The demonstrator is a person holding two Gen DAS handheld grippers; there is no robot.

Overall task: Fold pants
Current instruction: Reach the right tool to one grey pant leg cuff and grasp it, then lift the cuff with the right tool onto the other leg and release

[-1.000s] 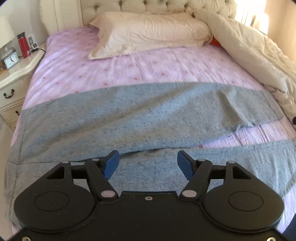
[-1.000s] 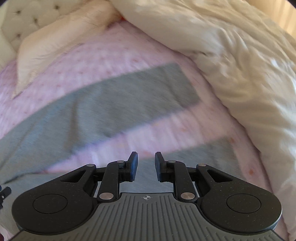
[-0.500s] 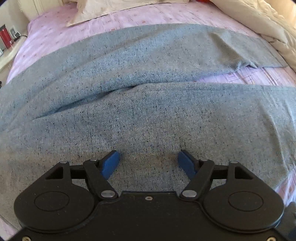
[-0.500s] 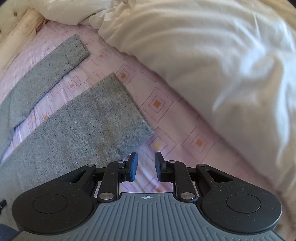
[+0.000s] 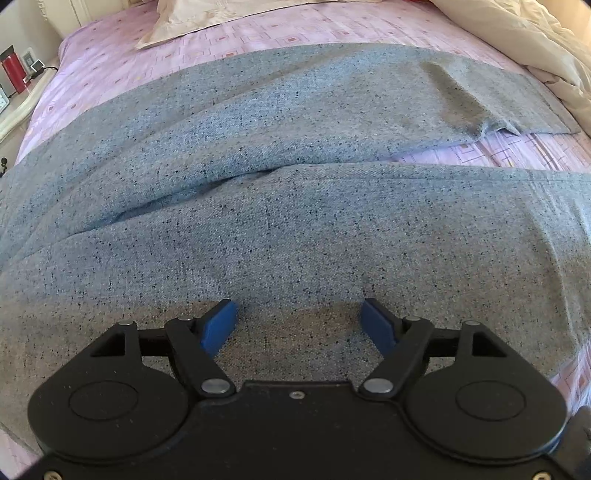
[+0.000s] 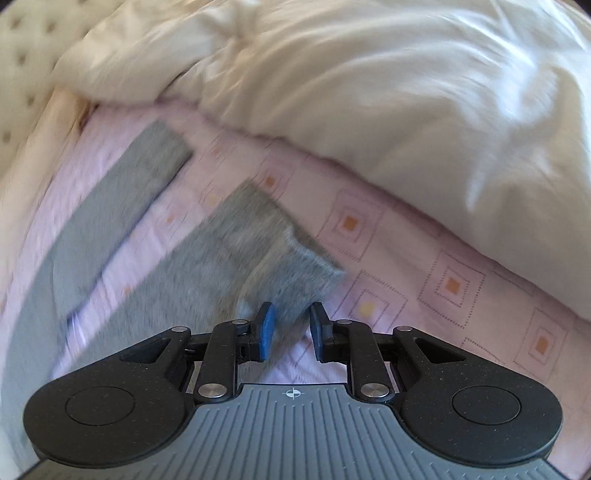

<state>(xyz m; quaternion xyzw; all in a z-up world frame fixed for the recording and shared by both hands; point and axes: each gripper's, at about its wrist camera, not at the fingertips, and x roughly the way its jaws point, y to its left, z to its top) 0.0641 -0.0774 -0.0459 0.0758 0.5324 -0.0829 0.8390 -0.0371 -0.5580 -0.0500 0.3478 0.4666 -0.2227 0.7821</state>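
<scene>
While the grey speckled pants (image 5: 295, 229) lie spread flat across a bed covered by a pink patterned sheet (image 5: 229, 35), both handheld grippers point steeply down at them. From the left wrist view, the two legs run side by side across the bed, the near leg filling the foreground, the far leg just beyond it, with a strip of sheet showing between them toward the right. The left gripper (image 5: 299, 323) sits low over the near leg, its jaws opening wide, with cloth beneath the blue pads (image 5: 218, 325) but nothing pinched. From the blurred right wrist view, the right gripper (image 6: 290, 325) has its jaws set narrow, apart, hovering at the hem corner of the near leg (image 6: 295, 280); whether the pads touch the cloth cannot be told. A cream duvet (image 6: 369, 92) is heaped just beside the hems. The fabric looks like a soft, light woven cloth that will drape and sag, not hold shape, so it probably wants two pinches along one edge: one at the hem corner, one further up the outer side of the leg, lifted together to carry it over the other leg.
</scene>
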